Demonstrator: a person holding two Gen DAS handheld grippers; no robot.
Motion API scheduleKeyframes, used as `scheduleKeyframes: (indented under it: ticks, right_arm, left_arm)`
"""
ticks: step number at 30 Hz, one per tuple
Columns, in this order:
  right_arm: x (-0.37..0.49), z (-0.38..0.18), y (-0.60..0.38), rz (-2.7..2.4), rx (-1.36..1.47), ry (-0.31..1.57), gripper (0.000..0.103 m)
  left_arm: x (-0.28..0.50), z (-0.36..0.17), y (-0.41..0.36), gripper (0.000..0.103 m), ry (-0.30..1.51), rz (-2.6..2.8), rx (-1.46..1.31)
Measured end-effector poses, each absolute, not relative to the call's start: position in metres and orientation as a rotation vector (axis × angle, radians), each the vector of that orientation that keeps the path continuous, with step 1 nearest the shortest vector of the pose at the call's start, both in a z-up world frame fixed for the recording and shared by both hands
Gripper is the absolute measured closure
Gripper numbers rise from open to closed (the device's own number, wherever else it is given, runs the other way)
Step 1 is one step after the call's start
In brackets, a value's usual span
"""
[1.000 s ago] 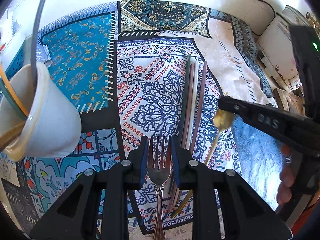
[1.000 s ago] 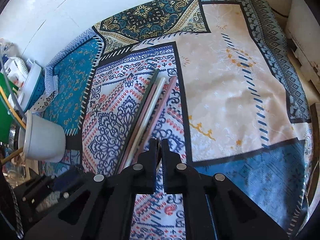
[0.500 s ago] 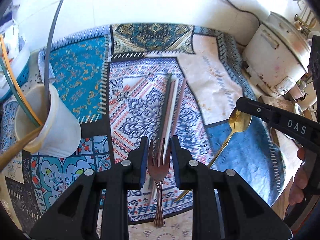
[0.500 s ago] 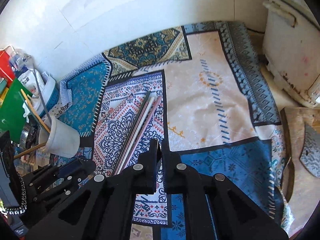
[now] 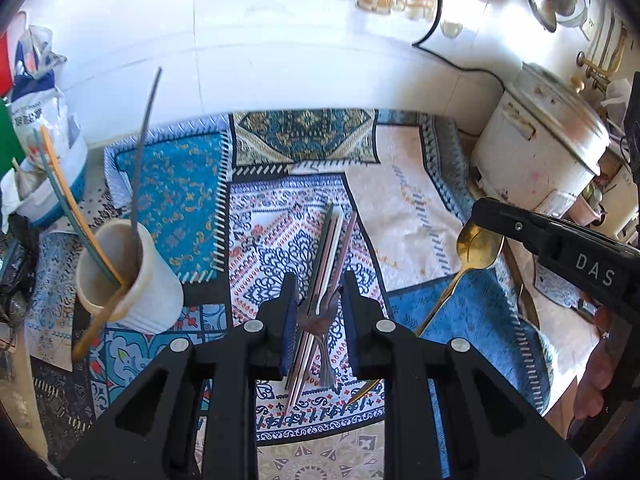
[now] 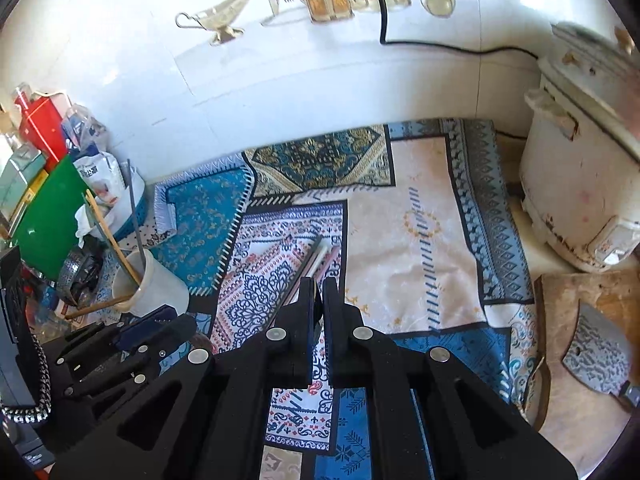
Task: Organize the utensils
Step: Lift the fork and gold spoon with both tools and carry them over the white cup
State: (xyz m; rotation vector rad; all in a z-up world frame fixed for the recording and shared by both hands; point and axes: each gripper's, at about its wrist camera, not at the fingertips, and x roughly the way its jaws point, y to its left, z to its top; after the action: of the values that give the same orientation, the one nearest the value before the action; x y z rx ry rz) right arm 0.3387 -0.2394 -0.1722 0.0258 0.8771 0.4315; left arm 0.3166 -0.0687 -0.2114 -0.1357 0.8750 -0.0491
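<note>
Your left gripper (image 5: 319,312) pinches a fork (image 5: 318,322) by its head, held above the patterned cloth (image 5: 416,208) and the chopsticks (image 5: 330,240) lying there. Your right gripper (image 6: 319,304) is pressed together on a gold spoon (image 5: 476,246). The white cup (image 5: 132,280) with sticks stands at the left.

We see the left claw (image 5: 318,312) clamped on a silver metal fork (image 5: 320,326), its handle hanging below the pads. Under it, a bundle of long thin chopsticks (image 5: 330,248) lies on the patterned patchwork cloth (image 5: 180,176) covering the bench. At left stands a white ribbed cup (image 5: 132,280) holding several sticks. At right, the right claw (image 5: 486,214) grips a gold metal spoon (image 5: 478,246) by its bowl, beside a white rice cooker (image 5: 540,152).
</note>
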Motion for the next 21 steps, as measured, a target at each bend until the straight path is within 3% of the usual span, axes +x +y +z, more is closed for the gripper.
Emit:
scheduleKeyframes:
  ticks: [21]
  right_arm:
    - [0.341,-0.094,-0.226,0.483,-0.023,0.644,0.099]
  left_arm:
    - [0.306,-0.121,-0.050,0.084,0.669,0.027,-0.098]
